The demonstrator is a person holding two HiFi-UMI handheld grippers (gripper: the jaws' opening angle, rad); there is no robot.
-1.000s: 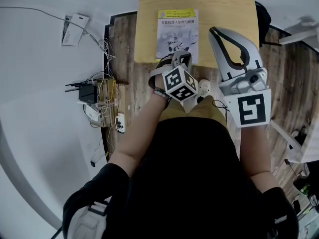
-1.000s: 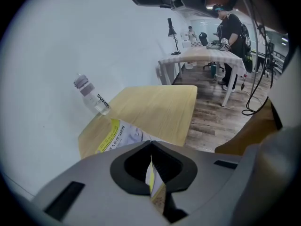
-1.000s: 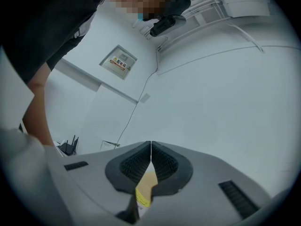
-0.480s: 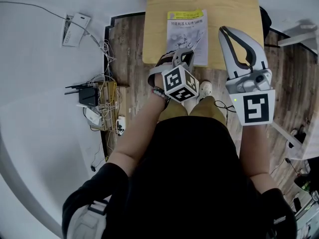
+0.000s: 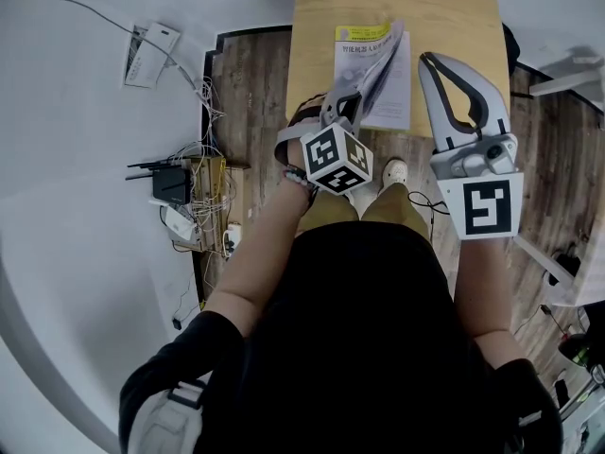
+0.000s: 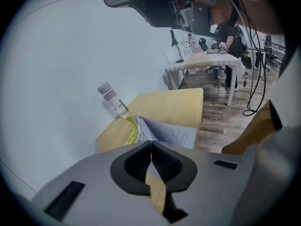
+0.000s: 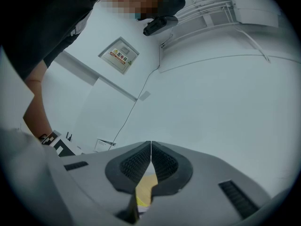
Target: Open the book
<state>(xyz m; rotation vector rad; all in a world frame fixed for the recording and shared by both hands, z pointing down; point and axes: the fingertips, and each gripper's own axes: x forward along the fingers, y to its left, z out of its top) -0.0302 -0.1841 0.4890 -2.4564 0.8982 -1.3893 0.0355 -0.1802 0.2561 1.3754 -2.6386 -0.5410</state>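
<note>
A thin book [image 5: 398, 94] with a yellow strip on its cover lies on the small wooden table [image 5: 321, 26]. My left gripper [image 5: 360, 84] is shut on the front cover's edge and holds it lifted and slanted off the pages. In the left gripper view the raised cover [image 6: 162, 132] runs from the book [image 6: 133, 130] up into the closed jaws of the left gripper [image 6: 150, 144]. My right gripper [image 5: 433, 64] hovers to the right of the book, shut and holding nothing. In the right gripper view, the right gripper [image 7: 150, 143] faces a white wall.
A clear water bottle [image 6: 113, 100] stands at the table's far edge by the wall. A router and a cable tangle [image 5: 175, 185] lie on the floor to the left. A white table [image 6: 207, 62] and a seated person [image 6: 231, 32] are further off.
The cover lay flat a second ago; now it is lifted off the pages with my left gripper, which has risen. The right gripper has shifted slightly along with it.
</note>
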